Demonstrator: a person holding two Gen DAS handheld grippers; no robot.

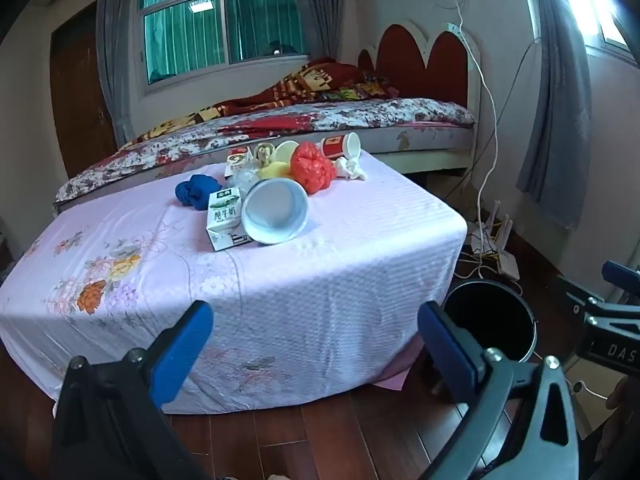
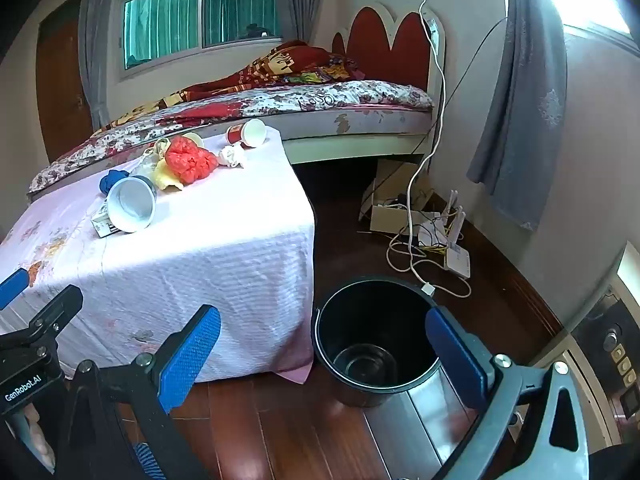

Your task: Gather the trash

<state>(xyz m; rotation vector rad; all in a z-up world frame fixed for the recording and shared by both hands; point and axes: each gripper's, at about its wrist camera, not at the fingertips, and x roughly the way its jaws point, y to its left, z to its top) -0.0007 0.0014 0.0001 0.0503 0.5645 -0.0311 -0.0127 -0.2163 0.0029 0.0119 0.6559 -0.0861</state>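
Note:
Trash lies on a low table under a pink cloth (image 1: 328, 264): a white paper bowl on its side (image 1: 275, 213), a milk carton (image 1: 225, 218), a blue crumpled cloth (image 1: 197, 191), a red plastic bag (image 1: 312, 167), a red paper cup on its side (image 1: 341, 146) and a white crumpled tissue (image 1: 351, 169). A black bin (image 2: 376, 340) stands on the floor right of the table, empty. My left gripper (image 1: 316, 340) is open and empty in front of the table. My right gripper (image 2: 322, 346) is open and empty, just above the bin's near rim.
A bed (image 1: 320, 120) with a floral quilt stands behind the table. Cables, a router and a cardboard box (image 2: 424, 224) lie on the wooden floor by the right wall. Grey curtains (image 2: 520, 120) hang at right.

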